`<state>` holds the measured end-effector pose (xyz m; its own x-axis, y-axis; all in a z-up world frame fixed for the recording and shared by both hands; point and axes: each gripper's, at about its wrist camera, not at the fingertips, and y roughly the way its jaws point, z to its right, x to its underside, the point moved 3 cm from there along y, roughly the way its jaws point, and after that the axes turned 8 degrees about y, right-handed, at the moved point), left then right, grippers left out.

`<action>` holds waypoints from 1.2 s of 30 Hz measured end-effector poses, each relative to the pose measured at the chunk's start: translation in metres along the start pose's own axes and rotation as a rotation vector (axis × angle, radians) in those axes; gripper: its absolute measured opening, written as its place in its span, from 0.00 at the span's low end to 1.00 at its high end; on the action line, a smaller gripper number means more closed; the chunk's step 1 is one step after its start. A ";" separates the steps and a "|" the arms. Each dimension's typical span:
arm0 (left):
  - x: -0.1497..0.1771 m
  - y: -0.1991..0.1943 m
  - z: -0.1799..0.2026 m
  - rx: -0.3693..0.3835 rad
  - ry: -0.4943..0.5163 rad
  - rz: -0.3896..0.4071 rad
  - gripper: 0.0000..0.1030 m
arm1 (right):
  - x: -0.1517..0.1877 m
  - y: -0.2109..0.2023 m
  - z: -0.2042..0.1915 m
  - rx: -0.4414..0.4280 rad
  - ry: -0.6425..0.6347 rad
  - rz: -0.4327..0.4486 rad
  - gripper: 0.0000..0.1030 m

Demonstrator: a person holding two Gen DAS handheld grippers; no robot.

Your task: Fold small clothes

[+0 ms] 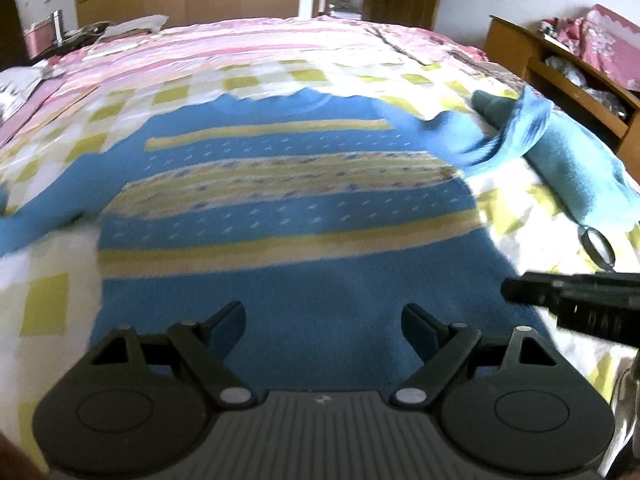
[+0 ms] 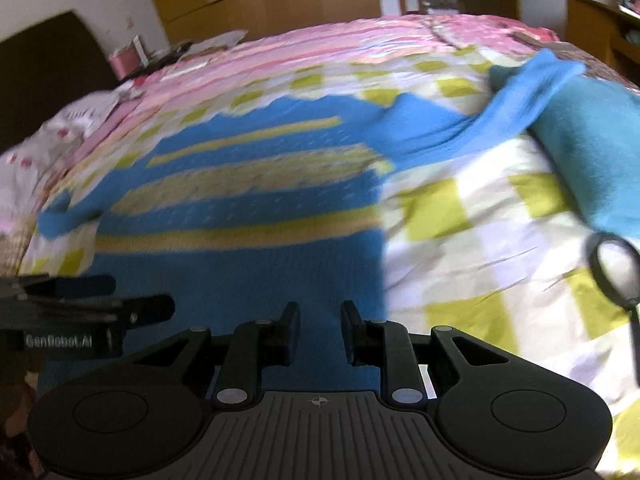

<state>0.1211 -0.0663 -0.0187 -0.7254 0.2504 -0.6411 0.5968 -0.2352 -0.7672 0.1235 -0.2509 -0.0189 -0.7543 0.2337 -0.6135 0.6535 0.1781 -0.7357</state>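
A small blue sweater [image 1: 288, 208] with yellow patterned stripes lies flat on the checked bedspread [image 1: 120, 96], neck away from me. It also shows in the right wrist view [image 2: 248, 208]. Its right sleeve [image 1: 508, 132] drapes over a teal garment [image 1: 580, 164]. My left gripper [image 1: 323, 320] is wide open just above the sweater's hem. My right gripper [image 2: 320, 328] is open with a narrow gap, over the hem's right part. Each gripper shows at the edge of the other's view, the right one [image 1: 568, 296] and the left one [image 2: 80, 304].
A black-rimmed magnifying glass [image 2: 616, 276] lies on the bedspread at the right. A wooden shelf unit [image 1: 560, 72] stands right of the bed. Pink bedding [image 1: 240, 44] covers the far half. A wardrobe and an open door are behind.
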 end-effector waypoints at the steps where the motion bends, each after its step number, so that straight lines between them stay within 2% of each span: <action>1: -0.005 0.003 0.004 0.007 0.004 0.003 0.88 | -0.006 -0.001 0.006 0.009 0.008 0.013 0.22; 10: -0.050 0.027 0.030 0.063 0.008 0.047 0.88 | -0.085 0.005 0.064 0.074 0.109 0.121 0.22; 16: -0.079 0.048 0.033 0.079 -0.034 0.081 0.88 | -0.149 0.023 0.098 0.120 0.198 0.203 0.22; 20: -0.092 0.059 0.031 0.078 -0.063 0.096 0.88 | -0.183 0.044 0.115 0.170 0.245 0.236 0.31; 27: -0.097 0.070 0.026 0.082 -0.093 0.102 0.88 | -0.209 0.079 0.129 0.286 0.263 0.241 0.34; 32: -0.090 0.072 0.021 0.093 -0.115 0.091 0.88 | -0.217 0.104 0.123 0.397 0.182 0.212 0.33; 35: -0.085 0.068 0.017 0.094 -0.113 0.089 0.88 | -0.218 0.110 0.117 0.476 0.121 0.209 0.25; 36: -0.083 0.066 0.016 0.091 -0.111 0.092 0.88 | -0.217 0.111 0.116 0.498 0.105 0.205 0.17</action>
<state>0.2149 -0.1173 -0.0155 -0.7058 0.1198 -0.6982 0.6322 -0.3381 -0.6971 0.3530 -0.3931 -0.0008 -0.5872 0.3151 -0.7456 0.6587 -0.3494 -0.6664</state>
